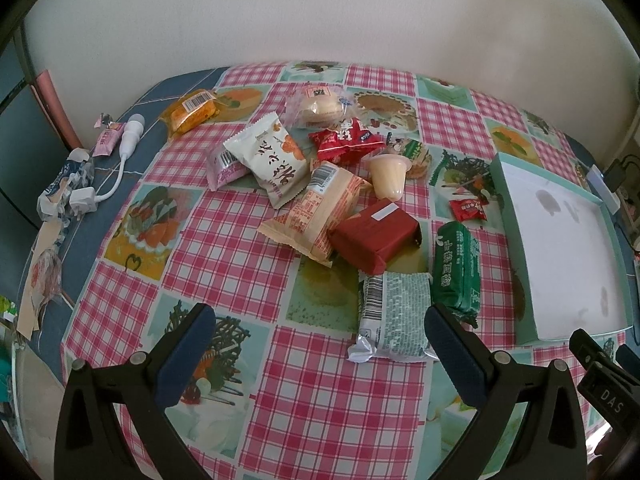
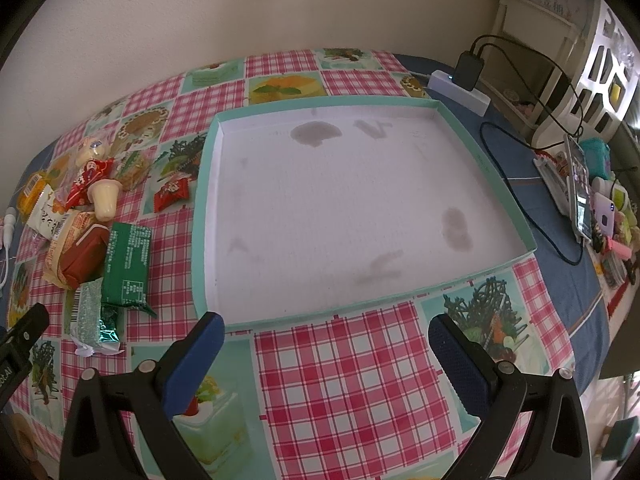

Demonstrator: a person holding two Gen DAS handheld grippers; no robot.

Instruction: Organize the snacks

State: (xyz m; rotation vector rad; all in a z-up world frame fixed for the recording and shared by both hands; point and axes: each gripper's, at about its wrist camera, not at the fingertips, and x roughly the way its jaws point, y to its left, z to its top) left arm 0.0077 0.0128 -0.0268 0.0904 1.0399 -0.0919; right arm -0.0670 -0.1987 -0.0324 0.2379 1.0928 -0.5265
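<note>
A pile of wrapped snacks lies on the checked tablecloth: a pale green packet (image 1: pixel 394 316), a dark green packet (image 1: pixel 458 268), a red-brown packet (image 1: pixel 376 236), an orange-beige packet (image 1: pixel 320 212), a white packet (image 1: pixel 272 156) and a jelly cup (image 1: pixel 388 174). A shallow teal box (image 2: pixel 460 152) with a white stained floor holds nothing; it also shows in the left wrist view (image 1: pixel 512 216). My left gripper (image 1: pixel 320 344) is open above the cloth, just before the pale green packet. My right gripper (image 2: pixel 326 350) is open before the box's near rim.
A white charger and cable (image 1: pixel 120 168) and torn wrappers (image 1: pixel 64 188) lie at the table's left edge. A power strip with a black plug (image 2: pixel 464 80), cables, a phone (image 2: pixel 580 192) and small items crowd the right edge. A wall stands behind the table.
</note>
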